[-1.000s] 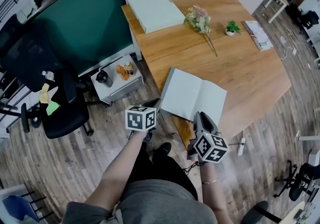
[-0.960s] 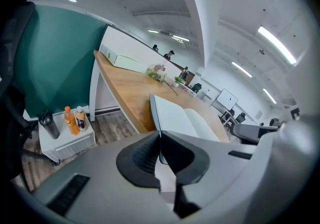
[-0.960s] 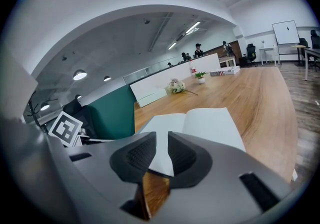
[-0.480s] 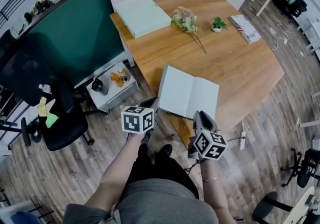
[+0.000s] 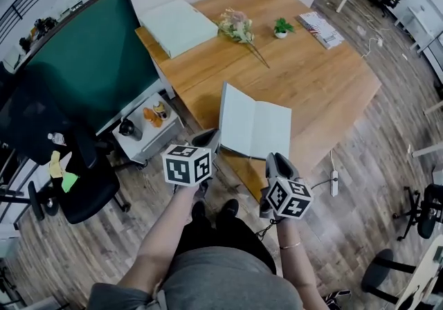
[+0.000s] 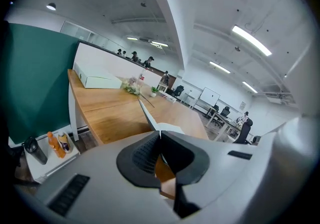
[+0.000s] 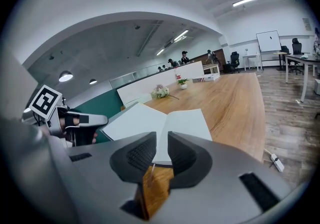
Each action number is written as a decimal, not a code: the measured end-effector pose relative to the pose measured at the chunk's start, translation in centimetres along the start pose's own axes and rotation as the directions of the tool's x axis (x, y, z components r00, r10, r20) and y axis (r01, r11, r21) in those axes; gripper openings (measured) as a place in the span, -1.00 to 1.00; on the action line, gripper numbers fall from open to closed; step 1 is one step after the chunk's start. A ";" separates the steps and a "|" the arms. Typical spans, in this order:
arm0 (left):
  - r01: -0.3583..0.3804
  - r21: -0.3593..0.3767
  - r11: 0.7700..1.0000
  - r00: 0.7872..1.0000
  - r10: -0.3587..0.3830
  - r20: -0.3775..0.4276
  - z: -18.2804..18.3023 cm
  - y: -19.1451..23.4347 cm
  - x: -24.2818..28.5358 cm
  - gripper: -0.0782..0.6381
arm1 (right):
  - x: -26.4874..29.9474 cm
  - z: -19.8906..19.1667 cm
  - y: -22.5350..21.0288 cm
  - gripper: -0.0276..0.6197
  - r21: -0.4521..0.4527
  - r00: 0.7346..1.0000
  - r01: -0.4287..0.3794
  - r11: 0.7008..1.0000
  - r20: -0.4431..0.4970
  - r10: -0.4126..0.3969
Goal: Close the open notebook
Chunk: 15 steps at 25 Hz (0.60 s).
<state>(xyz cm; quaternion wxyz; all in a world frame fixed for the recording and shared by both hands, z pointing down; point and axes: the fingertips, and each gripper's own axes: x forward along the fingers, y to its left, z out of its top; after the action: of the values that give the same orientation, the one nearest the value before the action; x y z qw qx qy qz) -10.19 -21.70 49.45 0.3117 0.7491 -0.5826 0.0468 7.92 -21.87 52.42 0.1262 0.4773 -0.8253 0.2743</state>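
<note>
A small pot (image 5: pixel 279 34) holds a green plant (image 5: pixel 282 24) at the table's (image 5: pixel 325 87) far side. The notebook (image 5: pixel 257 129) lies open at the near edge, its left half now tilted up where it lay flat a second ago. Our left gripper (image 5: pixel 206 138) pinches that half's corner; our right gripper (image 5: pixel 274 159) sits spread just beside the right page's near edge.
</note>
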 end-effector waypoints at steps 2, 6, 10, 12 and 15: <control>0.022 0.011 1.000 1.000 -0.022 0.007 0.5 -0.9 0.1 -0.70 | -0.4 -0.1 -0.4 -0.68 0.007 1.000 0.014 1.000 0.006 -0.014; 0.064 0.031 0.997 0.998 -0.065 0.016 1.2 -2.4 0.3 -0.70 | -1.3 -0.4 -1.1 -0.68 0.018 0.999 0.043 0.999 0.013 -0.043; 0.097 0.055 0.994 0.995 -0.098 0.015 1.6 -3.9 0.9 -0.70 | -1.9 -0.3 -2.0 -0.68 0.031 0.997 0.069 0.997 0.022 -0.070; 0.115 0.066 0.991 0.993 -0.116 0.012 1.8 -4.7 1.2 -0.70 | -2.3 -0.2 -2.4 -0.68 0.037 0.996 0.081 0.996 0.028 -0.082; 0.145 0.080 0.986 0.989 -0.146 0.009 1.9 -5.9 1.5 -0.70 | -2.9 -0.2 -2.8 -0.69 0.044 0.994 0.098 0.994 0.037 -0.099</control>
<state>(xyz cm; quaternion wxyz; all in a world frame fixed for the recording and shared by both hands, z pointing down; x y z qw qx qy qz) -4.96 -23.28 46.14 0.2801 0.8018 -0.5263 0.0414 11.77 -20.80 52.17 0.1133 0.5253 -0.7971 0.2755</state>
